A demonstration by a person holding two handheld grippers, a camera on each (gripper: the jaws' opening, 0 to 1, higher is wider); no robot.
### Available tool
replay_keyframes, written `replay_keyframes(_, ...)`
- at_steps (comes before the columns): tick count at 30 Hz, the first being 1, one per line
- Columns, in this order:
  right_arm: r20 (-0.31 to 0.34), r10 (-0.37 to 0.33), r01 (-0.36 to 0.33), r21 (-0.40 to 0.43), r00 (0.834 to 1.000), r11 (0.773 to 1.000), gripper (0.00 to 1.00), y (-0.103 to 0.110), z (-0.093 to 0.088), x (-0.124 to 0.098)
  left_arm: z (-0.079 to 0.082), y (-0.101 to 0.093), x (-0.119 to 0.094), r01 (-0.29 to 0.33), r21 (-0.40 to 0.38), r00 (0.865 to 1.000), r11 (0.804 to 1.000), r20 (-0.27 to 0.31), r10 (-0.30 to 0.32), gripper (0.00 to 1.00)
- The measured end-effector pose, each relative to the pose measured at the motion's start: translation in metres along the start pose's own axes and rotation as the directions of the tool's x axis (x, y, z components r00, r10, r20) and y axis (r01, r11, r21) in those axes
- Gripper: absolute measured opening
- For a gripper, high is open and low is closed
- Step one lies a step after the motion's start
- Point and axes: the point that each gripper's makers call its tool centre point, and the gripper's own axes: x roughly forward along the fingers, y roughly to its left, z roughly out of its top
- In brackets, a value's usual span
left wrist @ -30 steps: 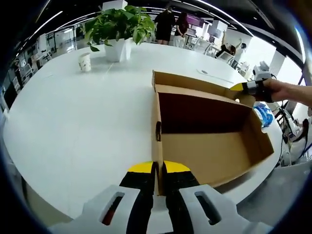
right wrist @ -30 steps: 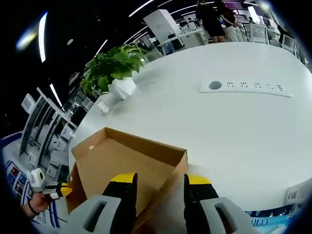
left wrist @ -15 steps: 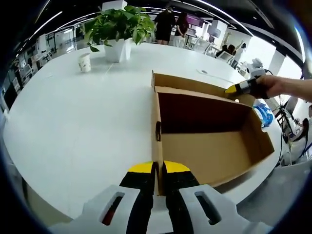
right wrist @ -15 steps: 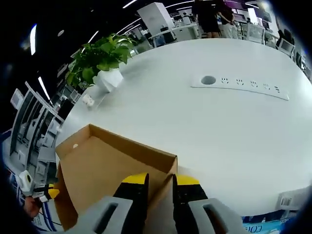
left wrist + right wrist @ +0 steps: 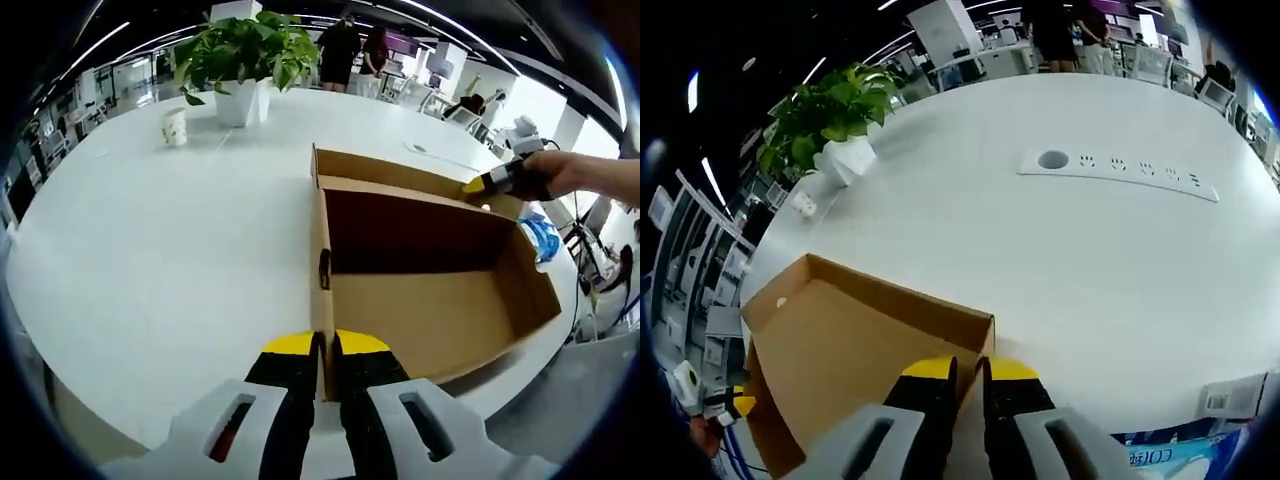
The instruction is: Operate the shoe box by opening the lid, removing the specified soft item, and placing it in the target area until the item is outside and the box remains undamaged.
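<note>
An open brown cardboard box (image 5: 430, 310) lies on the white round table (image 5: 160, 250), and its inside looks bare. My left gripper (image 5: 325, 345) is shut on the near corner of the box's wall. In the left gripper view my right gripper (image 5: 478, 183), held by a hand, pinches the far corner of the box. In the right gripper view my right gripper (image 5: 970, 365) is shut on the box wall (image 5: 890, 305), and the left gripper (image 5: 740, 402) shows at the lower left. A blue and white soft pack (image 5: 541, 236) lies just outside the box's right wall.
A potted green plant (image 5: 240, 55) and a paper cup (image 5: 175, 127) stand at the table's far side. A socket strip (image 5: 1110, 170) is set into the tabletop. The box reaches close to the table's edge (image 5: 520, 365). People and desks stand in the background.
My right gripper's jaws, apart around the box wall a second ago, have come together on it. The left gripper and the box have not moved.
</note>
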Motion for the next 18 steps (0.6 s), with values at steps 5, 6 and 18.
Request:
replay_keyframes(5, 0.035, -0.012, 0.012, 0.007, 0.999, 1.000, 0.03, 0.002, 0.010, -0.009, 0.000, 0.000, 0.001, -0.007, 0.006, 1.000, 1.000, -0.001, 0.007, 0.04)
replay_keyframes(6, 0.042, -0.010, 0.010, 0.002, 0.999, 1.000, 0.03, 0.004, 0.011, -0.012, 0.000, 0.000, 0.001, -0.008, 0.005, 1.000, 1.000, -0.001, 0.008, 0.04)
replay_keyframes(18, 0.109, -0.018, 0.018, 0.007, 0.994, 1.000, 0.00, 0.008, 0.034, -0.033, 0.001, -0.003, 0.003, -0.017, -0.016, 1.000, 1.000, 0.000, 0.017, 0.04)
